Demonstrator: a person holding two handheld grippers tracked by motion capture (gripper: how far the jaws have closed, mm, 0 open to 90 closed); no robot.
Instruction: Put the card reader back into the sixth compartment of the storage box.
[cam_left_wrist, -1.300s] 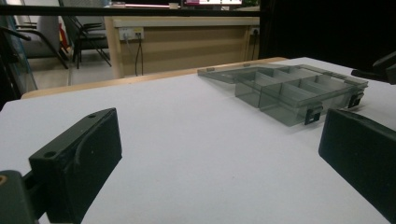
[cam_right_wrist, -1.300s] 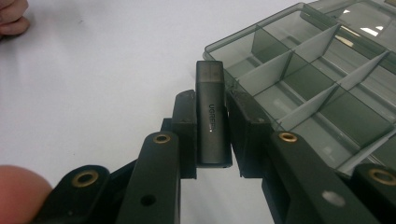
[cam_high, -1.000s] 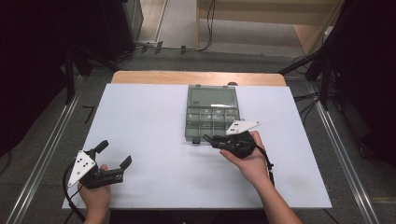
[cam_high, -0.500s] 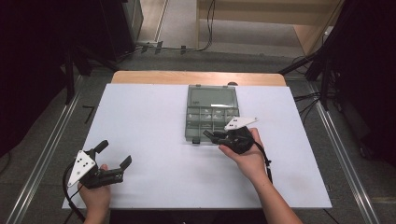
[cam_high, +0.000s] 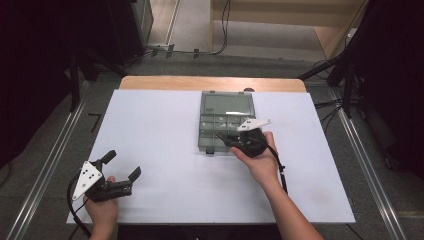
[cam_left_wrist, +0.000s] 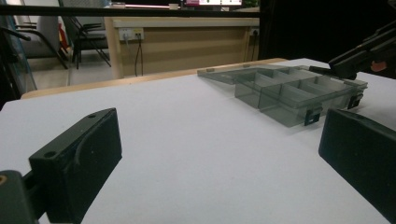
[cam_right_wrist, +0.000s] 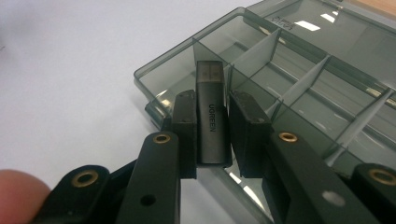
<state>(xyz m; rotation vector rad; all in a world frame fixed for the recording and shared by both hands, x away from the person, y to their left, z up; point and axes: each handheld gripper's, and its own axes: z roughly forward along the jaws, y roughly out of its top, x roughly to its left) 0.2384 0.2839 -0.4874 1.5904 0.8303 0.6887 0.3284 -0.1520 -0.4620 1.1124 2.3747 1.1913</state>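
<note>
A smoky-grey clear organiser box (cam_high: 226, 102) lies open at the table's middle, its lid flat behind the divided compartments. My right gripper (cam_high: 229, 142) hovers at the box's near right corner, shut on a dark grey USB stick (cam_right_wrist: 212, 116) marked UGREEN. The stick points out over the front corner compartment (cam_right_wrist: 187, 74), above the box's rim. At the near left of the table my left gripper (cam_high: 123, 164) rests in a hand, open with nothing between its jaws. In the left gripper view the box (cam_left_wrist: 289, 93) sits ahead to the right, and the right gripper (cam_left_wrist: 359, 53) reaches over it.
A white sheet (cam_high: 150, 125) covers the table, with a wooden edge (cam_high: 210, 82) at the far side. Metal rails run along both sides. The box's compartments (cam_right_wrist: 299, 74) look empty.
My right hand has shifted a little away from the person and leftward, bringing the USB stick over the box's near edge. The left hand has kept still.
</note>
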